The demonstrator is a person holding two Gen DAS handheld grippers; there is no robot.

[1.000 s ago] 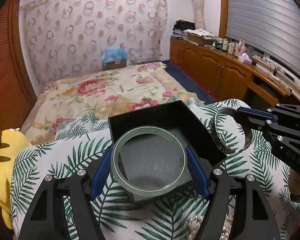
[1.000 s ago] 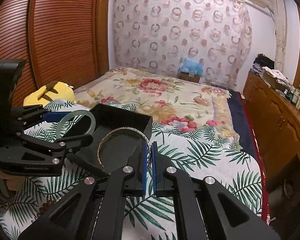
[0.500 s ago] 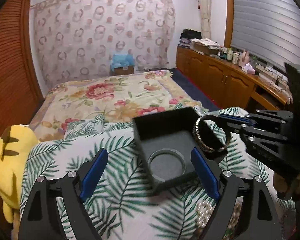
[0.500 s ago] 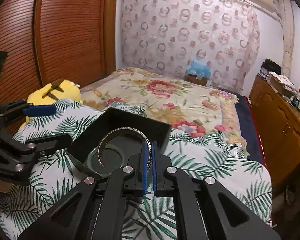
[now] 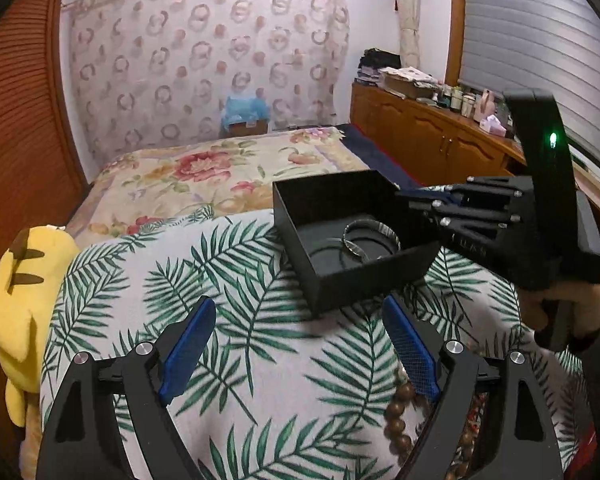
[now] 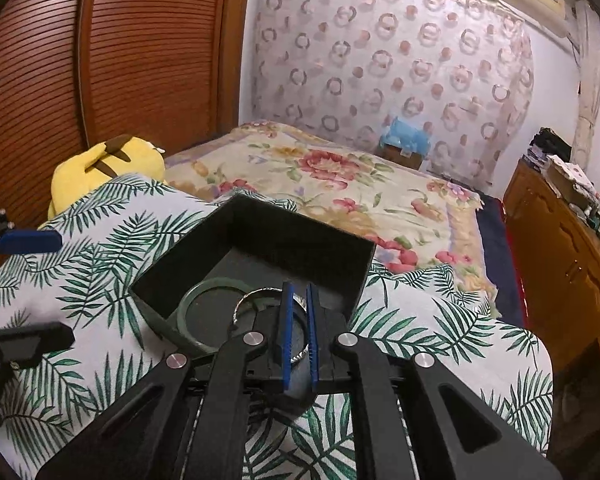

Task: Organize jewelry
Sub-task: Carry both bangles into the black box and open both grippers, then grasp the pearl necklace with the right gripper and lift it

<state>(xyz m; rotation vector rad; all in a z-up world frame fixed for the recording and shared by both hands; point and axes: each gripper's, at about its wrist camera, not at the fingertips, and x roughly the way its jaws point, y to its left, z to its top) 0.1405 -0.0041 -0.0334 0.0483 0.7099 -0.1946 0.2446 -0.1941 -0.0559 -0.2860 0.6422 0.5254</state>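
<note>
Right gripper (image 6: 298,322): jaws have just been opening a crack, silver bangle (image 6: 256,300) between the pads. Pads look barely off it, so I read this as the release, not a grip. The tips reach in over the near right wall of the box (image 6: 356,276), so the bangle lands inside rather than on the cloth. It lies tilted, overlapping the right edge of the green bangle (image 6: 204,294) that lies flat on the box floor.

Left gripper (image 5: 296,348): wide open, nothing between the pads, and it sits on the near side of the box, clear of it. My guess is that its part here is done and it's free for the next piece.

Box: open, black, dark lining, on the palm-print cloth (image 5: 260,360). Contents are the two bangles only; far half of the floor is bare.

Not yet sorted: wooden beads (image 5: 400,412) on the cloth, near right, just beside the left gripper's right finger. Likely next pick.

Risk: silver bangle rests on the green one, could slide when the pads clear.
</note>
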